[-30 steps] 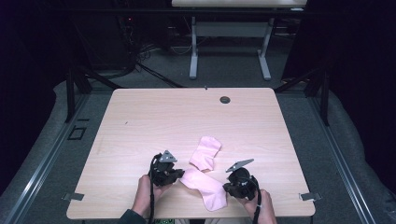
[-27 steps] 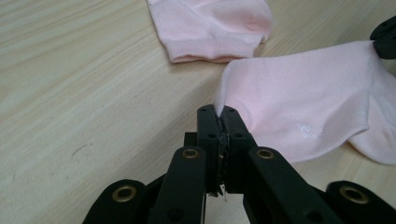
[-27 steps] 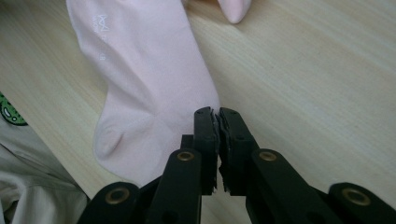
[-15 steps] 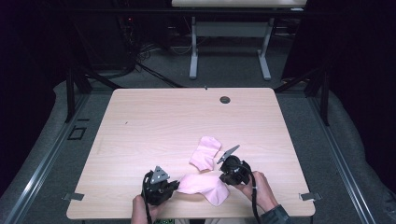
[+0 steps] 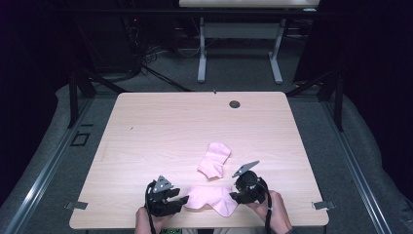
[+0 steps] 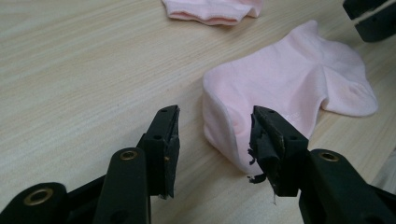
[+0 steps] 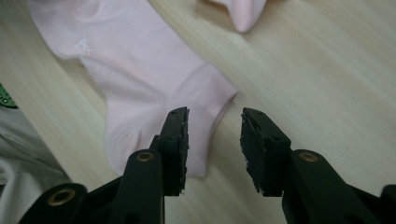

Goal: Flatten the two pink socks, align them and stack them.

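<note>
Wood table (image 5: 160, 126), grommet hole (image 5: 234, 104), far desk (image 5: 243, 4)

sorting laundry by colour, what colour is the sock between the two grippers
Pale pink, plain with no pattern; the sock shows best in the left gripper view.

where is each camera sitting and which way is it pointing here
High view: above the person's side, facing forward and down on the table; both hands show, holding the left gripper and right gripper.
Left gripper view: rides that gripper; open jaws at the near sock.
Right gripper view: likewise, open jaws.
All share the near sock.
</note>
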`<action>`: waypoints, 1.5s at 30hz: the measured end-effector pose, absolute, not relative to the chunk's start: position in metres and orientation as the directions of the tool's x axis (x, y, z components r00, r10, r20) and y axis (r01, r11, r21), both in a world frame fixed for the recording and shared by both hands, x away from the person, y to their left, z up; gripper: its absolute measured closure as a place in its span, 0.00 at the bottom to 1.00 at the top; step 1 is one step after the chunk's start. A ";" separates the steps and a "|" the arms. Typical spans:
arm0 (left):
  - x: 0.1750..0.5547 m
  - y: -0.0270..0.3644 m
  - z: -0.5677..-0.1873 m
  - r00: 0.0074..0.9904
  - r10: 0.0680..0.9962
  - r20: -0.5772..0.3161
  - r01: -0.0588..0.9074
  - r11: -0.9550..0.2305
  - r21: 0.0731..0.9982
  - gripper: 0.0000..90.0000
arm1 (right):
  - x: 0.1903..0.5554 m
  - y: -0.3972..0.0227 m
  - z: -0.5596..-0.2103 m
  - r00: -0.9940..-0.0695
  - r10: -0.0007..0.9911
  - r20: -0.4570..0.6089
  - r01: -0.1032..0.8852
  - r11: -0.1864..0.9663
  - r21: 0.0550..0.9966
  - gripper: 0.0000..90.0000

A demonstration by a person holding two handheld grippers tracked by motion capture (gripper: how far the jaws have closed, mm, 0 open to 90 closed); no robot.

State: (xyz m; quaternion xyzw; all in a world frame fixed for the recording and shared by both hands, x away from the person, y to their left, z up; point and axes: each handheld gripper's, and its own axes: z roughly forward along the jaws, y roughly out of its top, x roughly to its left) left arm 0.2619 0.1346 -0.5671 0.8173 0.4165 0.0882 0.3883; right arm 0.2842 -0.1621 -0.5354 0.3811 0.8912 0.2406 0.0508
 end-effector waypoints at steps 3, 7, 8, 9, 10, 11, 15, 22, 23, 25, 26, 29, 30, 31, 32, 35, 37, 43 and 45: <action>0.265 0.132 -0.570 0.647 0.742 -0.179 0.618 -0.372 0.692 0.69 | 0.274 -0.159 -0.548 -0.689 0.720 0.081 0.673 0.594 0.441 0.71; 0.265 0.132 -0.572 0.647 0.740 -0.186 0.626 -0.375 0.684 0.78 | 0.274 -0.159 -0.555 -0.684 0.723 0.094 0.681 0.587 0.439 0.77; 0.265 0.132 -0.573 0.647 0.739 -0.186 0.626 -0.377 0.682 0.78 | 0.274 -0.159 -0.555 -0.682 0.724 0.101 0.681 0.579 0.448 0.79; 0.265 0.132 -0.574 0.645 0.739 -0.193 0.632 -0.374 0.679 0.85 | 0.274 -0.159 -0.556 -0.678 0.726 0.113 0.685 0.569 0.456 0.82; 0.266 0.133 -0.575 0.651 0.736 -0.187 0.627 -0.382 0.679 0.85 | 0.274 -0.160 -0.556 -0.676 0.729 0.107 0.685 0.568 0.456 0.84; 0.265 0.133 -0.575 0.649 0.737 -0.186 0.628 -0.381 0.679 0.87 | 0.275 -0.160 -0.556 -0.679 0.727 0.108 0.684 0.571 0.454 0.86; 0.264 0.133 -0.576 0.646 0.737 -0.198 0.629 -0.368 0.685 0.97 | 0.273 -0.159 -0.557 -0.683 0.721 0.115 0.679 0.570 0.462 0.92; 0.260 0.132 -0.577 0.644 0.735 -0.211 0.634 -0.360 0.684 0.98 | 0.273 -0.168 -0.555 -0.669 0.736 0.106 0.692 0.564 0.450 0.92; 0.260 0.132 -0.578 0.645 0.735 -0.210 0.633 -0.361 0.685 0.98 | 0.273 -0.168 -0.555 -0.669 0.736 0.106 0.692 0.564 0.450 0.92; 0.259 0.130 -0.579 0.648 0.731 -0.214 0.633 -0.361 0.684 0.97 | 0.273 -0.170 -0.554 -0.677 0.729 0.097 0.687 0.580 0.438 0.91; 0.259 0.129 -0.578 0.652 0.727 -0.215 0.632 -0.365 0.684 0.94 | 0.273 -0.170 -0.555 -0.679 0.728 0.091 0.682 0.580 0.446 0.90; 0.259 0.129 -0.576 0.648 0.730 -0.219 0.634 -0.357 0.686 0.63 | 0.274 -0.170 -0.554 -0.680 0.726 0.098 0.680 0.576 0.454 0.84; 0.259 0.131 -0.573 0.651 0.729 -0.211 0.622 -0.353 0.699 0.54 | 0.274 -0.170 -0.552 -0.682 0.725 0.100 0.679 0.575 0.456 0.82; 0.258 0.135 -0.568 0.639 0.742 -0.204 0.613 -0.330 0.718 0.47 | 0.275 -0.171 -0.551 -0.682 0.723 0.108 0.678 0.571 0.462 0.79; 0.258 0.137 -0.566 0.633 0.747 -0.201 0.609 -0.322 0.725 0.40 | 0.275 -0.171 -0.549 -0.684 0.722 0.107 0.675 0.570 0.469 0.76; 0.261 0.150 -0.562 0.606 0.773 -0.185 0.604 -0.296 0.740 0.29 | 0.277 -0.173 -0.544 -0.687 0.719 0.110 0.669 0.566 0.481 0.67; 0.264 0.158 -0.562 0.585 0.793 -0.172 0.608 -0.289 0.739 0.24 | 0.279 -0.174 -0.542 -0.690 0.716 0.102 0.666 0.574 0.476 0.60; 0.277 0.178 -0.570 0.525 0.845 -0.102 0.642 -0.313 0.700 0.15 | 0.286 -0.173 -0.538 -0.690 0.718 0.092 0.660 0.571 0.488 0.37; 0.279 0.180 -0.572 0.514 0.854 -0.086 0.645 -0.318 0.695 0.09 | 0.287 -0.173 -0.538 -0.687 0.721 0.091 0.662 0.568 0.489 0.33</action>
